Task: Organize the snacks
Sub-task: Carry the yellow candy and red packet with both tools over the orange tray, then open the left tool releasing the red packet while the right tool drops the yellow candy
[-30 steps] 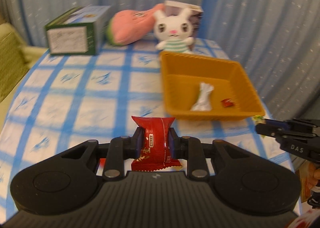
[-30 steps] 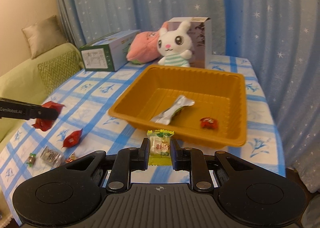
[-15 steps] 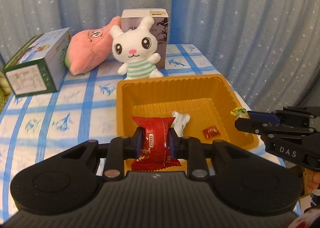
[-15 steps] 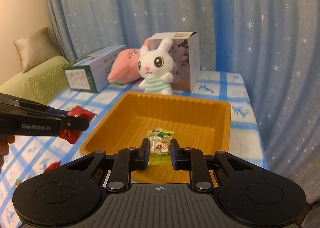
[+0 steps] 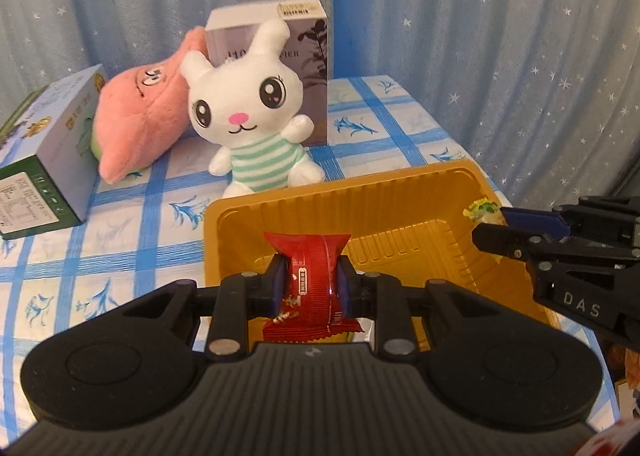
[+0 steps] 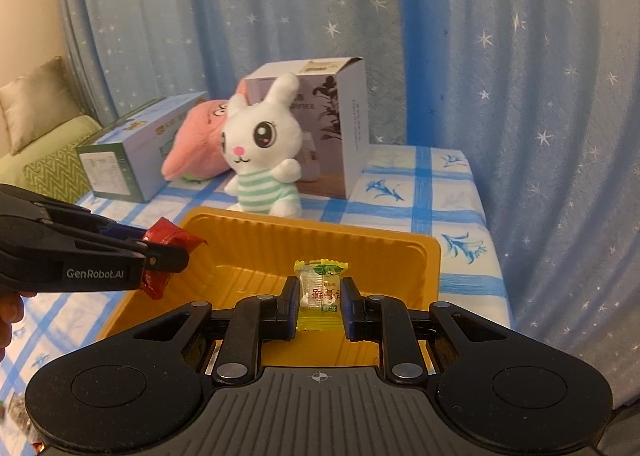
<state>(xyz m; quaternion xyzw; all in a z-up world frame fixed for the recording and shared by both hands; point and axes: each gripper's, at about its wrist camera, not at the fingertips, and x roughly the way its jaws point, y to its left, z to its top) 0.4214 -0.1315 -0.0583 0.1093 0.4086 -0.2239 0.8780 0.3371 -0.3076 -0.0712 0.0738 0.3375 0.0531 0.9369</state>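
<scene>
STEP: you carried snacks over the orange tray (image 5: 280, 203) | JAWS: left gripper (image 5: 311, 282) pinched the red packet (image 5: 310, 288); right gripper (image 6: 320, 298) pinched the yellow candy (image 6: 321, 288) | NEXT: likely lower, then part jaws.

white plush rabbit (image 5: 248, 111) leans against grey box (image 5: 308, 51) beside pink plush (image 5: 144, 119).
</scene>
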